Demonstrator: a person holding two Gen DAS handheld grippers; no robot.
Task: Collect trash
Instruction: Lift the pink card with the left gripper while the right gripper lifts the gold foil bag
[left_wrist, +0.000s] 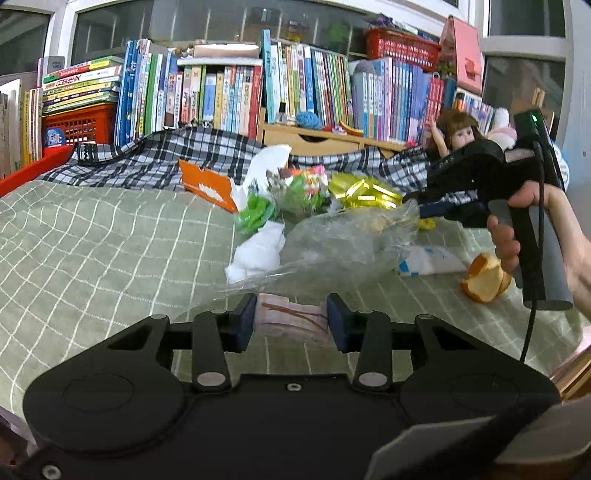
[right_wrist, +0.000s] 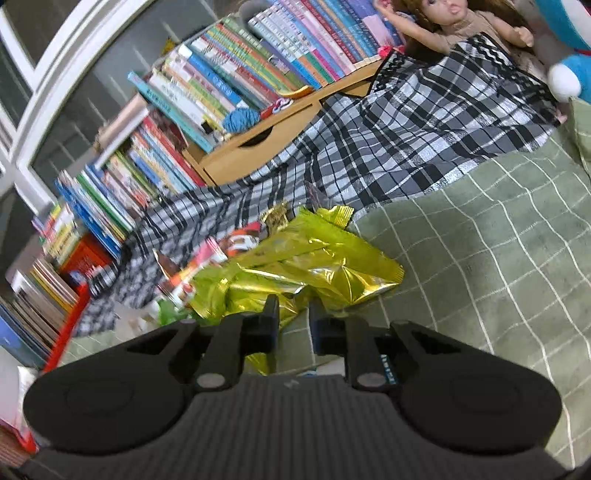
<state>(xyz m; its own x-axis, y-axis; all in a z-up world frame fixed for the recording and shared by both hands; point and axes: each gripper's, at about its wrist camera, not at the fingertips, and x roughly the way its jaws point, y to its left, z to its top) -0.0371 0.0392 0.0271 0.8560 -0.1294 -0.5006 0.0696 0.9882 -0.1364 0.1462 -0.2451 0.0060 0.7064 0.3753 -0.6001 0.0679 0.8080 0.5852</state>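
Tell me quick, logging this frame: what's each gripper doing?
Left gripper: closed on the clear plastic bag.
Right gripper: partly open over the gold wrapper, holding nothing.

Motion-blurred books, doll cut off

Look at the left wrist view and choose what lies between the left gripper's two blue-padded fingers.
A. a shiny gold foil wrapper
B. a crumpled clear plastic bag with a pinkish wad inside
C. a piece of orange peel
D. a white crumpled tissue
B: the crumpled clear plastic bag reaches down between the pads of the left gripper, which stand apart either side of the pinkish wad.
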